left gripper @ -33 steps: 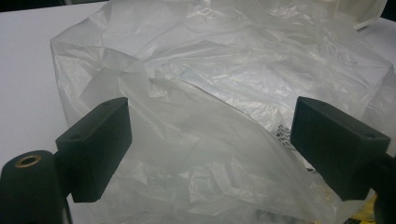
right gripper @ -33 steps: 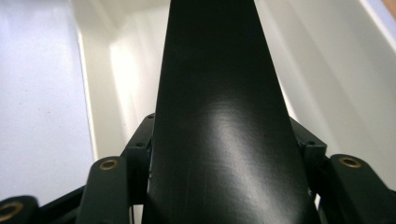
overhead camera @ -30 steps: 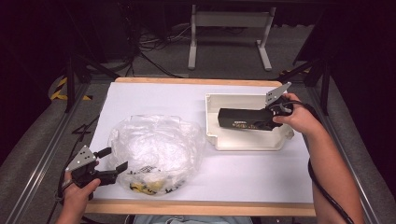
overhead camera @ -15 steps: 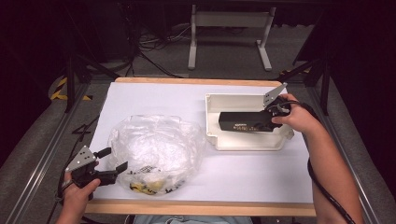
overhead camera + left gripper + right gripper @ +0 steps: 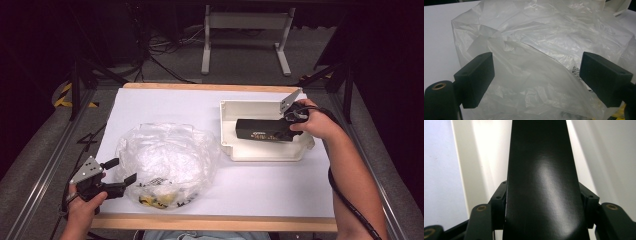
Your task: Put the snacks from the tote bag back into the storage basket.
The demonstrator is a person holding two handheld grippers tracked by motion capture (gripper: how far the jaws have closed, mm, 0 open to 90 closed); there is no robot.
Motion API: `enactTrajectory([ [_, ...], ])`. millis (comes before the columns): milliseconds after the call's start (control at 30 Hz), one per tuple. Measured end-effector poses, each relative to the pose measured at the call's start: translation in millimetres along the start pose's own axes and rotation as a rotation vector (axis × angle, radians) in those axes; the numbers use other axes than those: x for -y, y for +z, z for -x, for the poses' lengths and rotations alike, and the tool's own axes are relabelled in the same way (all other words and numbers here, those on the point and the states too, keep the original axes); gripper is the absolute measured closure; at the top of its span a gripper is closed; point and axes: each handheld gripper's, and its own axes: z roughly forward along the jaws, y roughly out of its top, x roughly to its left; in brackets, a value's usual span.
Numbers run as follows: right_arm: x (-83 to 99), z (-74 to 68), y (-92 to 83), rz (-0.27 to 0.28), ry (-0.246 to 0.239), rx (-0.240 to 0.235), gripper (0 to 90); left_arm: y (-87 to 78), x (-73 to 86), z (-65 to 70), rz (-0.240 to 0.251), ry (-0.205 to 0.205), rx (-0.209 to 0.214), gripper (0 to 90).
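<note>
High view: your right gripper (image 5: 289, 125) clamps the black box (image 5: 260, 129) inside the white tray (image 5: 227, 131) on the worktop (image 5: 270, 185). Left gripper view: fingers (image 5: 475, 78) wide apart and empty before the plastic bag (image 5: 544, 50), which looks soft and slippery; pinch a fold. Right gripper view: the box looks rigid and smooth, gripped across its end

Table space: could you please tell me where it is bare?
Bare: the far strip behind the bag and tray, the gap between them, and the near right corner below the tray. Crowded: the near left, by the bag and left gripper.
</note>
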Motion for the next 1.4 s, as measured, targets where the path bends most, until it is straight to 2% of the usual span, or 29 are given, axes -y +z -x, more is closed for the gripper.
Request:
enactTrajectory([
  [233,0.7,2.2,6.3,-0.036,-0.016,-0.018,41.8,-0.3,0.2,-0.2,0.000,-0.002,-0.001,13.7],
  [300,0.6,3.1,8.0,-0.033,-0.034,-0.018,41.8,-0.2,0.2,-0.2,-0.001,-0.001,-0.001,13.7],
  [333,-0.3,3.7,8.8,-0.050,-0.075,-0.008,41.8,-0.2,0.2,-0.1,0.000,-0.002,-0.001,13.7],
  [467,-2.9,5.1,11.4,-0.065,-0.080,-0.016,41.9,-1.2,0.8,0.1,-0.002,-0.005,-0.004,13.6],
  [667,-4.5,8.9,15.7,-0.074,-0.128,-0.012,41.7,-3.6,2.8,-0.3,0.003,-0.016,-0.007,13.6],
  [833,-4.8,11.0,17.3,-0.083,-0.132,-0.017,41.6,-6.1,4.3,-0.5,0.007,-0.025,-0.010,13.6],
  [1267,-4.6,17.1,20.2,-0.120,-0.183,-0.005,41.4,-11.5,7.0,2.0,0.005,-0.023,-0.033,13.6],
  [1400,-6.9,17.3,20.0,-0.138,-0.223,-0.004,41.4,-12.1,7.2,2.2,0.004,-0.021,-0.034,13.6],
])
